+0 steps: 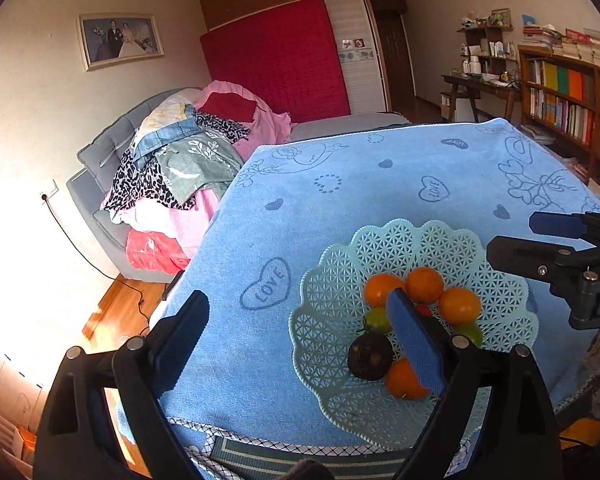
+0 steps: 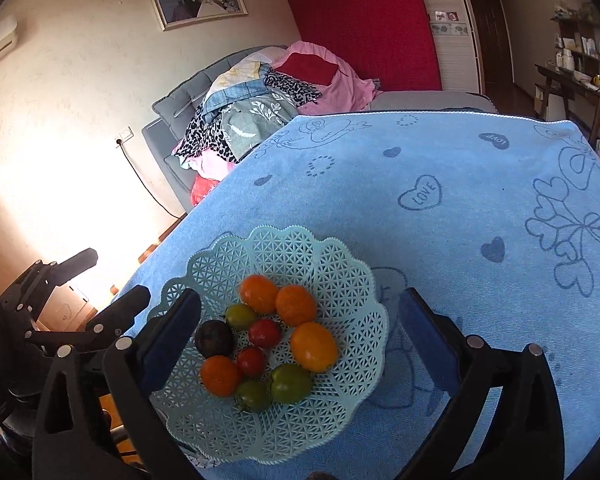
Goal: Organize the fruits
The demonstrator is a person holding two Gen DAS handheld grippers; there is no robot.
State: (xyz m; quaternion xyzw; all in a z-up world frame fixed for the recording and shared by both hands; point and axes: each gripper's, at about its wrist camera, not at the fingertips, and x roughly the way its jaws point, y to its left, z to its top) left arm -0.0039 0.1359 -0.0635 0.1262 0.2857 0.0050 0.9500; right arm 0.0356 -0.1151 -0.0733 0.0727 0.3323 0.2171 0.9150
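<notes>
A pale green lattice basket [image 2: 340, 280] [image 1: 496, 280] sits on the blue towel near the table's front edge. It holds several fruits: oranges [image 2: 314, 346] [image 1: 459, 306], green tomatoes [image 2: 290, 383], red tomatoes [image 2: 264, 333] and a dark purple fruit [image 2: 214, 338] [image 1: 370, 357]. My left gripper [image 1: 300, 340] is open and empty, above the basket's left side. My right gripper [image 2: 296, 328] is open and empty, hovering over the basket. It shows from the side in the left wrist view [image 1: 540, 248]; the left gripper shows in the right wrist view [image 2: 100, 292].
The blue towel [image 2: 460, 220] with heart prints covers the table. A grey sofa piled with clothes [image 1: 180, 160] stands behind on the left. A red mattress [image 1: 276, 56] leans on the wall. A bookshelf [image 1: 564, 96] is at the right.
</notes>
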